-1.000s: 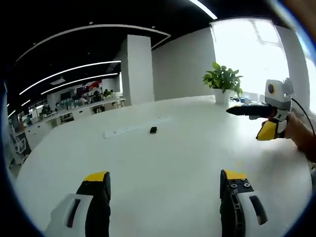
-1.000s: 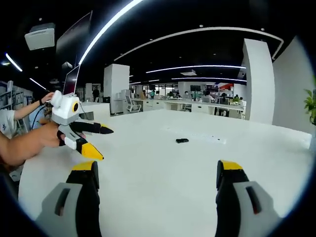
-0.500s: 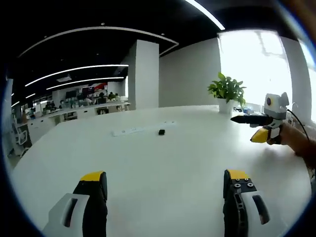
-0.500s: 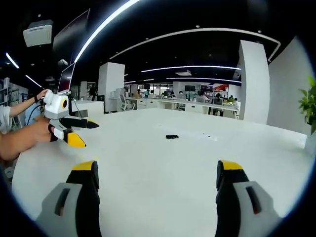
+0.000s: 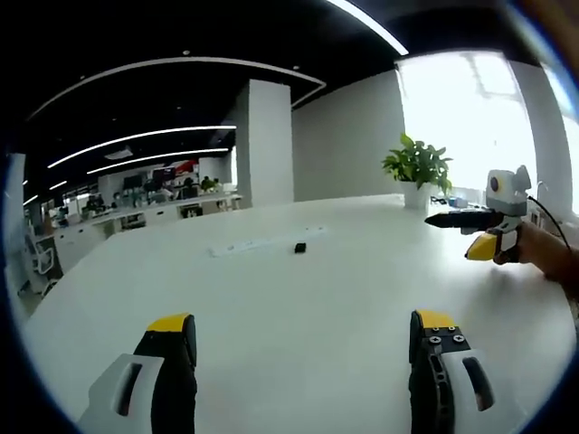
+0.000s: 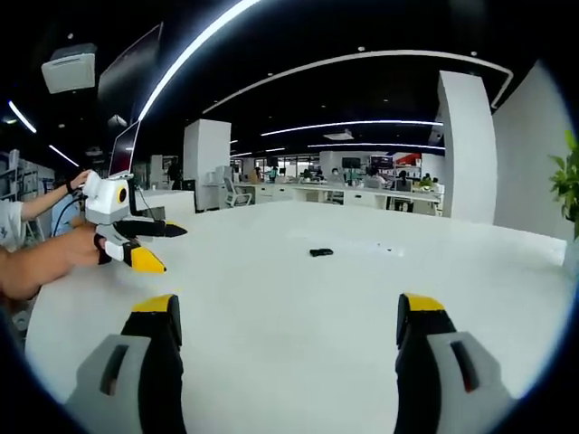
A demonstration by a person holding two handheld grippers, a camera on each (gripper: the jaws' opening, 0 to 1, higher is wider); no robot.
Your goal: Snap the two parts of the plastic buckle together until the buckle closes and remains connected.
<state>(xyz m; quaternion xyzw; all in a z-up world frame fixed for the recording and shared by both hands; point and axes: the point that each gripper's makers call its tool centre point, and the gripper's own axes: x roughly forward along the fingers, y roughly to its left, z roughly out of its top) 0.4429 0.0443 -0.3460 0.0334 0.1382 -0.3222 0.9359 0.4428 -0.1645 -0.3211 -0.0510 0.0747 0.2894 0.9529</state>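
Approach step: you haven't grasped anything yet. Left gripper (image 5: 303, 348) and right gripper (image 6: 288, 330) jaws wide apart, empty. Small black buckle (image 5: 299, 247) lies far out on white bench (image 5: 271, 298), beside white strip (image 5: 249, 243). Parts too small to distinguish. Next: carry both grippers to buckle.

Left gripper (image 5: 300, 339): two black jaws with yellow tips, white shells with dark slots at their bases, and small screws on the right-hand jaw. Right gripper (image 6: 289, 321): same build, black jaws, yellow tips, grey-white slotted shells. At the right edge of the left gripper view, the right gripper shows a white body, an orange-ringed fitting and a thin black cable (image 5: 554, 237).
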